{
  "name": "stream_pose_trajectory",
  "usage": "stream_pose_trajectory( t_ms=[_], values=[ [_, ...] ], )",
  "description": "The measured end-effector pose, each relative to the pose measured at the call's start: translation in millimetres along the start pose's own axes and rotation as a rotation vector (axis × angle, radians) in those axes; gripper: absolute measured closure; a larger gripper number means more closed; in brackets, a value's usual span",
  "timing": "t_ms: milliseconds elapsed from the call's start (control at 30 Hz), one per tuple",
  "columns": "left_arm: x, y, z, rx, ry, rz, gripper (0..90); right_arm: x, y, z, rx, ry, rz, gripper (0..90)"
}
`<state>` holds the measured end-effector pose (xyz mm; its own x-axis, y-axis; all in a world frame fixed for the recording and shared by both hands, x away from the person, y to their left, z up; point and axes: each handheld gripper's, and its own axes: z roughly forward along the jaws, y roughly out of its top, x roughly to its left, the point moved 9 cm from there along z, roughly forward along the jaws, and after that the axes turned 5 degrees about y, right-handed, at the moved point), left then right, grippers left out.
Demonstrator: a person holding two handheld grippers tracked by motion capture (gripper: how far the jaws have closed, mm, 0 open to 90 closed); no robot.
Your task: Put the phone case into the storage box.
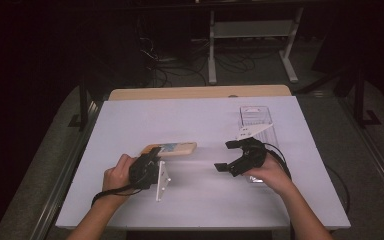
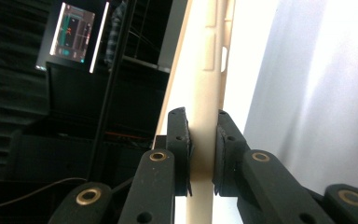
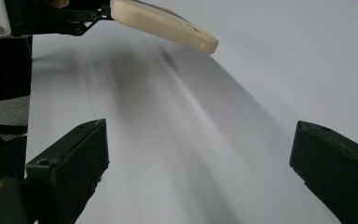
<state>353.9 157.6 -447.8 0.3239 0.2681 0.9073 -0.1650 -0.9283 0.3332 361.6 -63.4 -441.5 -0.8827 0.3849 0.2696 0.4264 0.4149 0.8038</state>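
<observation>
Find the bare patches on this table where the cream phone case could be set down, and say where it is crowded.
Bare white table lies behind the phone case, and between the left gripper and the open right gripper. The near edge is bare too. The clear plastic box behind the right gripper crowds that corner.

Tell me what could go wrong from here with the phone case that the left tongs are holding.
1. The left tongs pinch the phone case only at one end, so the long free end could sag or twist out of the pads.
2. The right tongs stand open and apart from it; closing them off-centre might knock the case rather than catch it.
3. The clear plastic box lies behind the right hand and could be bumped.
</observation>
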Motion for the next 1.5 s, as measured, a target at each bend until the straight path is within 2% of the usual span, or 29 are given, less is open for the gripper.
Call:
stream_pose_trajectory(
  t_ms=[133, 300, 467, 633, 667, 733, 1100, 1267, 1300, 1333, 1500],
  values=[
    [1.3, -0.8, 0.2, 0.010, -0.025, -0.052, 79.2, -0.2, 0.2, 0.0, -0.001, 0.000, -0.003, 3.9],
    [3.1, -2.1, 2.0, 0.012, -0.056, -0.140, 79.2, -0.2, 0.2, -0.1, -0.001, 0.001, -0.002, 3.9],
    [6.4, -4.9, 1.9, 0.030, -0.085, -0.180, 79.2, -0.1, 0.1, 0.0, -0.001, 0.003, -0.002, 3.9],
    [8.8, -6.5, 2.2, 0.036, -0.114, -0.237, 79.2, -0.2, 0.1, 0.0, -0.001, 0.003, -0.004, 4.0],
    [7.9, -6.2, 2.5, 0.034, -0.122, -0.267, 79.2, -0.2, 0.1, 0.0, -0.001, 0.003, -0.003, 4.1],
    [8.9, -6.7, 2.6, 0.033, -0.134, -0.288, 79.2, -0.2, 0.1, 0.0, -0.001, 0.004, -0.002, 4.1],
    [10.5, -10.4, 4.6, 0.041, -0.210, -0.471, 79.2, -0.3, -0.1, 0.0, 0.001, 0.005, -0.002, 4.2],
    [12.6, -11.3, 5.2, 0.030, -0.243, -0.573, 79.2, -0.3, -0.1, 0.1, 0.002, 0.005, -0.002, 4.3],
    [14.7, -12.3, 5.7, 0.025, -0.241, -0.567, 79.2, -0.3, -0.2, 0.0, 0.002, 0.005, -0.002, 4.3],
    [14.5, -12.3, 5.7, 0.025, -0.246, -0.590, 79.2, -0.3, -0.2, 0.1, 0.002, 0.005, -0.002, 4.4],
    [16.6, -13.7, 6.4, 0.026, -0.256, -0.638, 79.2, -0.3, -0.2, 0.0, 0.002, 0.006, -0.001, 4.4]
  ],
)
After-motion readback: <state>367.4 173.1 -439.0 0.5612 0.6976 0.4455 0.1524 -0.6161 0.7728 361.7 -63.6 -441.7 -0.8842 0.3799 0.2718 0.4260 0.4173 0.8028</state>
